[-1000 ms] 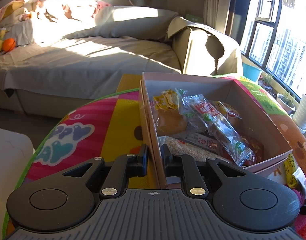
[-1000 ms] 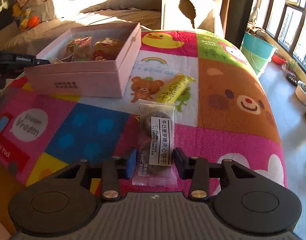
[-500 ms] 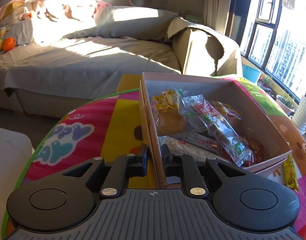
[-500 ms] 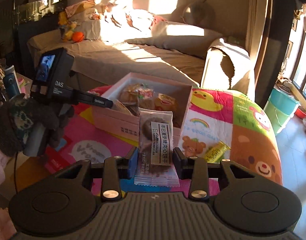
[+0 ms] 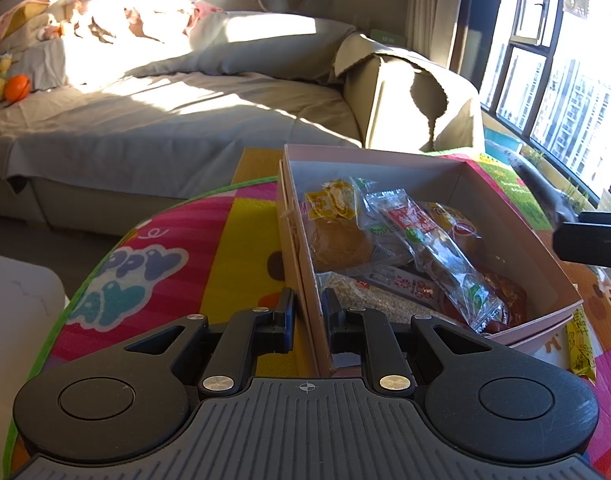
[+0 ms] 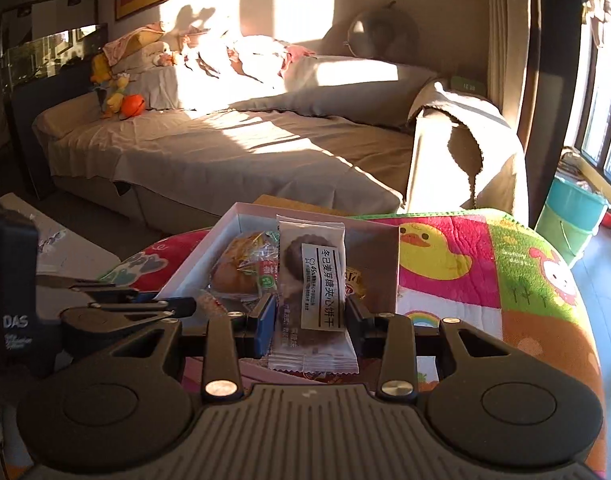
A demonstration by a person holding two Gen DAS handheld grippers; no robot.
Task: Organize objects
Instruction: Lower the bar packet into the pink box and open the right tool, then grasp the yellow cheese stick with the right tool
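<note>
A pink cardboard box (image 5: 505,236) sits on the colourful mat and holds several wrapped snacks (image 5: 421,248). My left gripper (image 5: 308,312) is shut on the box's near left wall (image 5: 305,264). My right gripper (image 6: 310,312) is shut on a clear-wrapped brown biscuit packet (image 6: 313,292) and holds it over the box (image 6: 379,248). The left gripper also shows in the right wrist view (image 6: 117,312) at the box's left side. A yellow snack bar (image 5: 581,344) lies on the mat right of the box.
The table is covered by a cartoon play mat (image 6: 485,280). A grey sofa (image 5: 165,120) stands behind it. A teal bucket (image 6: 569,220) stands on the floor by the window at right. A white surface (image 5: 17,308) lies at the left.
My right gripper lifted the biscuit packet off the mat and carried it left and forward until it hangs over the box. My left gripper kept its hold on the box wall.
</note>
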